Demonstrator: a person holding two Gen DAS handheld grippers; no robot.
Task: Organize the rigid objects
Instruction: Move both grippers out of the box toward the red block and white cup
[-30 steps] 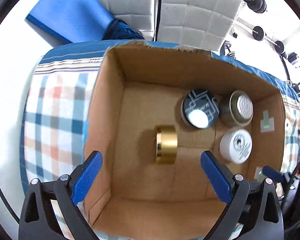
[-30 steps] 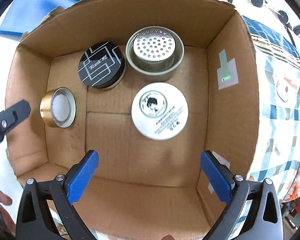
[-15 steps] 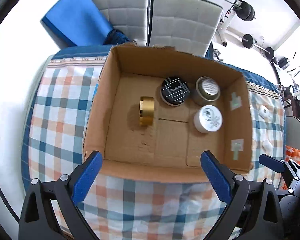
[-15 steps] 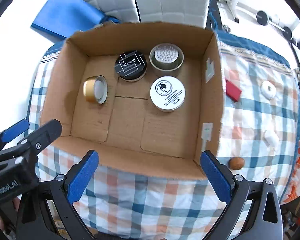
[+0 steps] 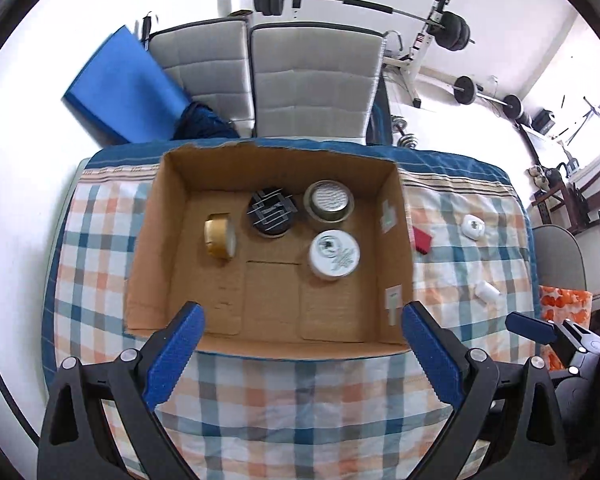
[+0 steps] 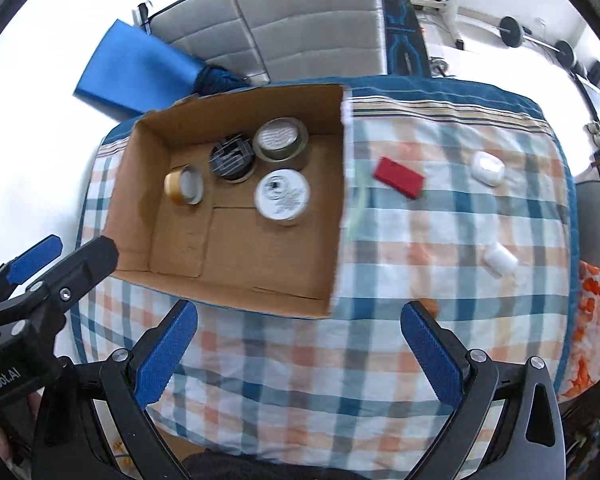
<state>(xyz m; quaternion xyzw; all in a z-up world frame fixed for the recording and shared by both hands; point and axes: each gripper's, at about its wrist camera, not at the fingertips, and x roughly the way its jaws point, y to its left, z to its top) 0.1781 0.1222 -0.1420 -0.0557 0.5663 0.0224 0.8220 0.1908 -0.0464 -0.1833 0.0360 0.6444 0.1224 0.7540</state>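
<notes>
An open cardboard box (image 5: 168, 240) (image 6: 136, 184) sits on a plaid cloth. Inside lie a gold tin on its side (image 5: 219, 236) (image 6: 183, 184), a black patterned tin (image 5: 271, 213) (image 6: 232, 158), a grey perforated-lid tin (image 5: 329, 201) (image 6: 281, 139) and a white round tin (image 5: 334, 253) (image 6: 283, 197). Right of the box on the cloth are a red block (image 5: 421, 239) (image 6: 399, 176), a white case (image 5: 472, 227) (image 6: 488, 167), a white capsule (image 5: 487, 293) (image 6: 500, 260) and a partly hidden orange item (image 6: 430, 304). My left gripper (image 5: 300, 364) and right gripper (image 6: 300, 360) are both open and empty, held above the near side.
The plaid-covered table (image 6: 380, 360) ends at blue borders. Behind it stand grey padded chairs (image 5: 312, 80), a blue mat (image 5: 124, 84) and barbell equipment (image 5: 360, 0). An orange-patterned cloth (image 6: 592, 320) hangs at the right.
Both grippers have pulled up and back out of the box, so the whole box and table now show. The right gripper has also shifted to the right, towards the loose items.
</notes>
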